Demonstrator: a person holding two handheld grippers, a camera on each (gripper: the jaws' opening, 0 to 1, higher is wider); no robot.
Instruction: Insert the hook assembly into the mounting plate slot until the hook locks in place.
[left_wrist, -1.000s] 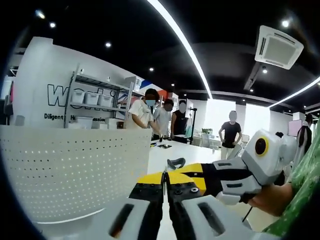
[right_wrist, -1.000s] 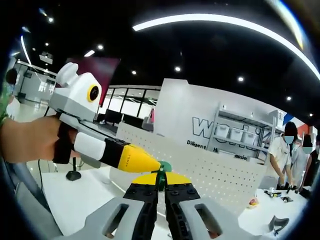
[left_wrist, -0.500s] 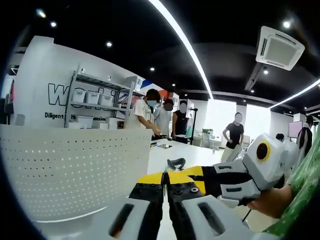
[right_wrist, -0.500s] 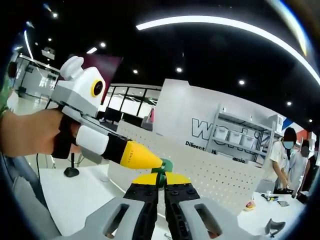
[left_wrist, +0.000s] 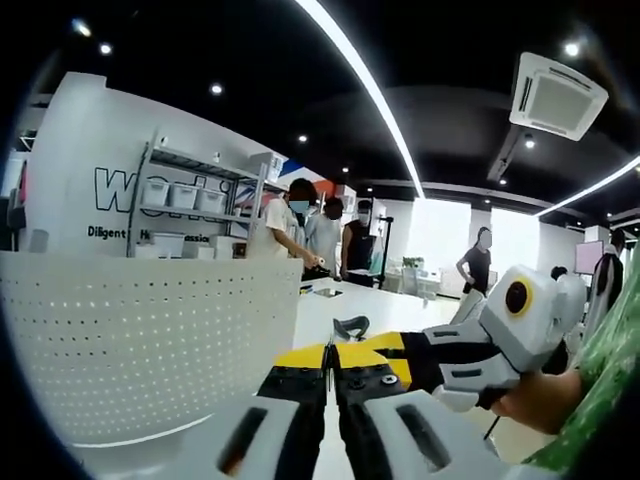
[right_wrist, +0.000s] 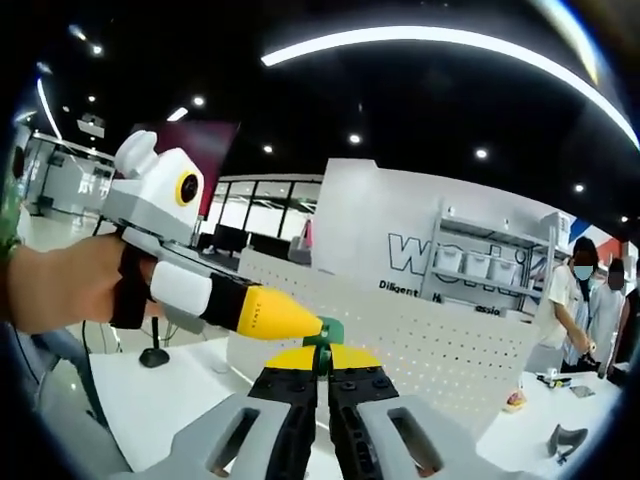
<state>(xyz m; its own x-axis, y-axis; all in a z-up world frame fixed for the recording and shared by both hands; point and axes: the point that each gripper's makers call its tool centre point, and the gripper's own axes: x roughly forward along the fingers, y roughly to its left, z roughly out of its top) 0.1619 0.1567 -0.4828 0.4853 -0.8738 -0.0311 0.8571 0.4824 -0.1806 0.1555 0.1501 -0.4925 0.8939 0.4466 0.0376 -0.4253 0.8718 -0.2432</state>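
Green hook assembly (right_wrist: 329, 332): pinched at the tips of the right gripper (right_wrist: 322, 358), jaws clenched tight on it, held up in the air and well off the white table (right_wrist: 160, 400). In the left gripper view, no more than a thin sliver between yellow tips.

Left gripper (right_wrist: 290, 322): comes in from the left of the right gripper view, yellow tips drawn to a point and touching the green part. Clenched too in its own view (left_wrist: 330, 362), though cannot tell whether actually gripping part of the assembly or merely pressed against it. Right gripper (left_wrist: 375, 350) meeting it tip to tip there, a hand (left_wrist: 535, 400) behind it.

Mounting plate (right_wrist: 440, 350): taken to be the white perforated panel standing upright on the table, behind the joined tips in the right gripper view and off to the left in the left gripper view (left_wrist: 140, 340). Apart from the hook assembly; no contact with any slot visible.

Judged progress: picked up and under control, nothing more. Insertion not begun. Left to do: carry the part to the plate, line it up with a slot, push until locked.

Farther out: a dark hook-shaped piece (left_wrist: 350, 325) lying on the table, shelving with white bins (left_wrist: 185, 195) by the wall, people (left_wrist: 300, 225) standing at the far end.
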